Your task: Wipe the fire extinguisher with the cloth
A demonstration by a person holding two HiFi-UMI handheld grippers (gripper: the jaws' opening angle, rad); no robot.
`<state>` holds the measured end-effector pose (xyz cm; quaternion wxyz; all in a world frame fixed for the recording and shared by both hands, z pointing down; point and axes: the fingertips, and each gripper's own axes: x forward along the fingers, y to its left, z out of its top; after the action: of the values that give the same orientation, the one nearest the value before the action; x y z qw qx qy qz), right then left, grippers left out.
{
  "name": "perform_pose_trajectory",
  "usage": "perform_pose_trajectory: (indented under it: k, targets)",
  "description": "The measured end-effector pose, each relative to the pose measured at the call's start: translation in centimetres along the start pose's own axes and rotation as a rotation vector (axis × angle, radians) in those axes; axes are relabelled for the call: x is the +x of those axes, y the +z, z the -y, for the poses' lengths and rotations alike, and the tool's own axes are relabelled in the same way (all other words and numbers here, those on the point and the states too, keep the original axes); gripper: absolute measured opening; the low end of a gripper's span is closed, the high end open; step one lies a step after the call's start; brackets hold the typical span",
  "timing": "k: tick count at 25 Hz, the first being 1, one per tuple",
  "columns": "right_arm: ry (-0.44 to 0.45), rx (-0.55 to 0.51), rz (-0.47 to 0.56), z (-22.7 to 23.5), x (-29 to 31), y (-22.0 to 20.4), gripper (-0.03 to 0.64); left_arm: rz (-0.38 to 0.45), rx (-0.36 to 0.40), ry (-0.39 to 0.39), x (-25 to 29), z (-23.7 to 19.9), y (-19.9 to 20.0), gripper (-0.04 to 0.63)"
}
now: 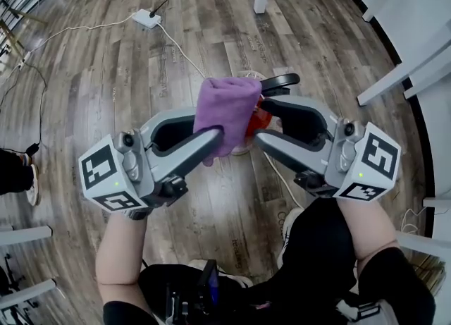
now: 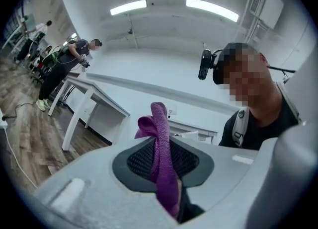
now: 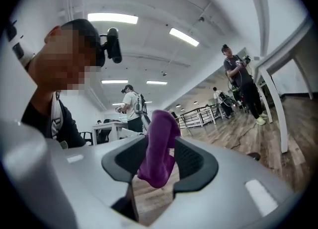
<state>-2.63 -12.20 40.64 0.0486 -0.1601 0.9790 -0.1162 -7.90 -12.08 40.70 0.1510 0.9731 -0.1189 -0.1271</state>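
Left gripper (image 1: 204, 130), at 8 o'clock, is clamped on the cloth (image 1: 229, 108); right gripper (image 1: 264, 123), at 4 o'clock, has its jaws apart.

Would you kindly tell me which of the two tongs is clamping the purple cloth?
The left tongs: they are shut on the purple cloth, whereas the right tongs stand wide open and do not press it.

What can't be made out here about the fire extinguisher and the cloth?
- fire extinguisher: head view, mostly hidden under the purple cloth and the right claw. Only a red patch and the black handle show. It is in neither gripper view.
- Whether the cloth touches the extinguisher: head view, the cloth covers that spot.
- Tips of the left claw: head view, buried in the cloth it grips.
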Motion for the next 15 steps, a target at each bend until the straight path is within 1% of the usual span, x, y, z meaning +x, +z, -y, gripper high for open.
perform_pose_trajectory:
  k: [1, 3, 4, 5, 7, 9, 10, 11, 12, 14, 15]
  targets:
    - [0.008, -0.015, -0.009, -0.3, 0.1, -0.1, 0.182, 0.029, -0.029, -0.001, -0.2, -0.1, 0.2, 0.067]
    - [0.023, 0.014, -0.027, -0.4, 0.5, -0.5, 0.198, 0.069, -0.059, -0.005, -0.4, 0.1, 0.3, 0.067]
    - [0.034, 0.037, -0.032, -0.5, 0.7, -0.7, 0.217, 0.074, -0.053, -0.003, -0.2, 0.3, 0.2, 0.068]
    - [0.048, 0.059, -0.035, -0.6, 0.9, -0.8, 0.221, 0.072, -0.037, 0.001, 0.0, 0.5, 0.1, 0.069]
    - [0.082, 0.106, -0.041, -1.0, 1.4, -1.3, 0.225, 0.062, -0.006, 0.006, 0.6, 1.0, -0.3, 0.069]
    - [0.130, 0.165, -0.046, -1.2, 1.6, -2.0, 0.218, 0.062, 0.000, 0.007, 1.1, 1.3, -0.7, 0.071]
    - [0.157, 0.191, -0.045, -1.3, 1.6, -2.2, 0.196, 0.063, -0.004, 0.007, 1.2, 1.3, -0.9, 0.071]
    - [0.179, 0.205, -0.044, -1.4, 1.5, -2.4, 0.146, 0.064, -0.009, 0.006, 1.3, 1.3, -1.1, 0.074]
    - [0.191, 0.207, -0.044, -1.4, 1.4, -2.3, 0.080, 0.063, -0.013, 0.004, 1.3, 1.3, -1.2, 0.078]
    - [0.189, 0.187, -0.043, -1.4, 0.9, -1.9, 0.070, 0.058, -0.003, 0.012, 1.4, 1.3, -1.2, 0.084]
    - [0.182, 0.179, -0.031, -1.2, 0.4, -1.2, 0.067, 0.058, 0.014, 0.023, 1.4, 1.3, -1.1, 0.090]
